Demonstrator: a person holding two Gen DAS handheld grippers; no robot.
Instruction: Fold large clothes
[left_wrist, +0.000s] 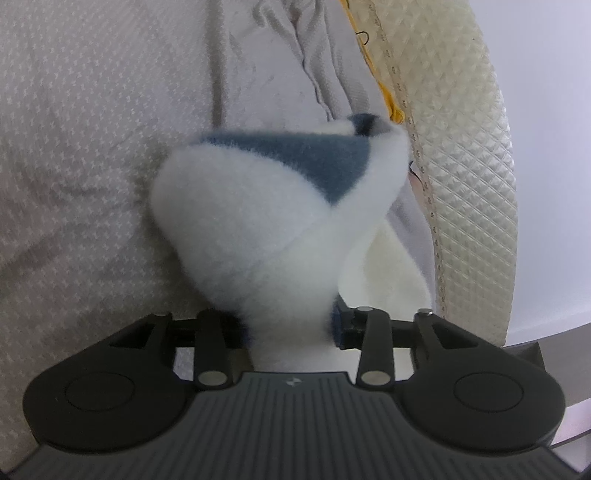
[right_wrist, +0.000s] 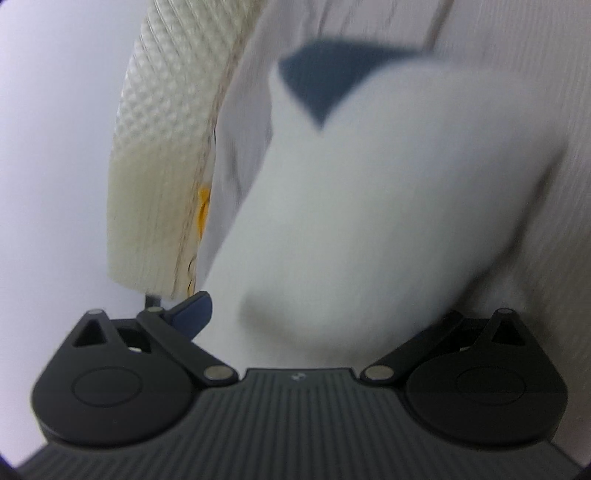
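Note:
A fluffy white fleece garment (left_wrist: 240, 221) with a blue patch lies bunched on the bed. In the left wrist view my left gripper (left_wrist: 291, 325) is shut on a gathered neck of it. The fleece covers the left pad, and the right blue pad (left_wrist: 338, 326) presses against the fabric. The right wrist view is blurred. There the same fleece garment (right_wrist: 388, 184) fills the space ahead of my right gripper (right_wrist: 321, 314), whose jaws stand wide apart. Its left blue pad (right_wrist: 195, 310) sits clear of the fabric. The fleece hides its right fingertip.
A pale patterned bed cover (left_wrist: 74, 147) with folds spreads under the garment. A cream quilted mattress edge (left_wrist: 461, 147) (right_wrist: 159, 147) runs beside it, with a yellow strip (left_wrist: 391, 99) along the seam. A plain light wall (left_wrist: 554, 110) lies beyond.

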